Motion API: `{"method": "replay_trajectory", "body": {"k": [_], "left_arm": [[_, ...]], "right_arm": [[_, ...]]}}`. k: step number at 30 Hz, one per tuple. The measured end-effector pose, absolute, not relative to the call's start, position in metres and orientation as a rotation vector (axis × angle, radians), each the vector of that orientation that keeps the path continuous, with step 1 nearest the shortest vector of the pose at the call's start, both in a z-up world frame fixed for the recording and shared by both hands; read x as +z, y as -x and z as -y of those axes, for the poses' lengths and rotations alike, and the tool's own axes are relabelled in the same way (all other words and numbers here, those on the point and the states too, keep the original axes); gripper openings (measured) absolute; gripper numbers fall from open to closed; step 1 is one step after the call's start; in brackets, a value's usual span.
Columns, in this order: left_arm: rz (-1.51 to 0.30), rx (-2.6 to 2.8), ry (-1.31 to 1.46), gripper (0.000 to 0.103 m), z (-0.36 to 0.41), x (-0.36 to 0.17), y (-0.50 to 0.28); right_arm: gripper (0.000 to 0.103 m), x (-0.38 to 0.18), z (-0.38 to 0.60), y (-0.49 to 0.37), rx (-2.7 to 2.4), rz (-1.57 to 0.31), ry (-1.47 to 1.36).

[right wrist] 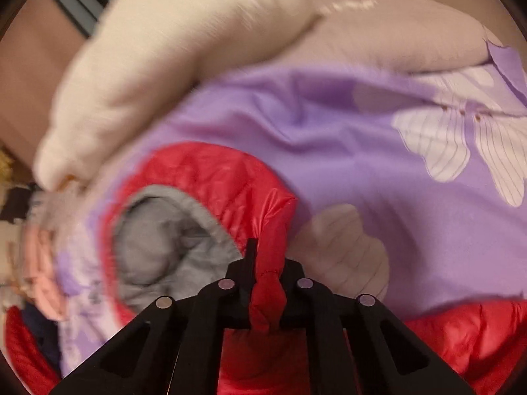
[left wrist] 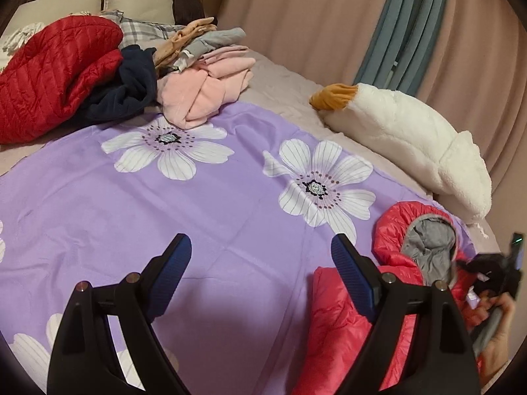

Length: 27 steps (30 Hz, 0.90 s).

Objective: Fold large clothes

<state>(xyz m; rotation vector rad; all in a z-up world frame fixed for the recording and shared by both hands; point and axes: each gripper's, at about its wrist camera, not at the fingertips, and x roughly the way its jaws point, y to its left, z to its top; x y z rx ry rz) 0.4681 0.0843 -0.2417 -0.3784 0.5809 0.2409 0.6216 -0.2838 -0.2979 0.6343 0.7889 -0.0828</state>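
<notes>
Right gripper (right wrist: pixel 265 283) pinched on red jacket (right wrist: pixel 210 177) hood edge; left gripper (left wrist: pixel 260 256) wide open, empty, above purple sheet (left wrist: pixel 164 217), jacket just beside.

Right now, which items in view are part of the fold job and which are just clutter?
In the job:
- red hooded puffer jacket, its hood edge pinched in the right gripper
- left gripper, open above the purple floral sheet

Lying about:
- white plush goose
- dark red quilted jacket
- navy garment
- pink clothes
- pillows
</notes>
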Motion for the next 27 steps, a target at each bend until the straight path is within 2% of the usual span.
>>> {"method": "replay_trajectory", "body": {"k": [6, 8, 12, 19, 24, 27], "left_arm": [[-0.510, 0.269, 0.373, 0.086, -0.085, -0.213, -0.440], [-0.498, 0.303, 0.376, 0.086, -0.087, -0.205, -0.429], [-0.497, 0.309, 0.426, 0.086, -0.092, -0.201, -0.406], [-0.524, 0.334, 0.426, 0.086, -0.091, -0.200, -0.383], [-0.567, 0.305, 0.443, 0.086, -0.088, -0.200, -0.377], [-0.552, 0.315, 0.412, 0.086, -0.081, -0.197, -0.373]], "right_arm": [[0.009, -0.209, 0.258, -0.538, 0.168, -0.559, -0.499], [0.009, -0.195, 0.255, -0.509, 0.282, -0.511, -0.471], [0.008, -0.184, 0.213, -0.427, 0.370, -0.447, -0.150], [0.008, -0.251, 0.170, -0.371, 0.486, -0.710, 0.162], [0.008, -0.295, 0.186, -0.351, 0.436, -0.862, 0.167], [0.009, -0.290, 0.211, -0.345, 0.393, -0.886, 0.052]]}}
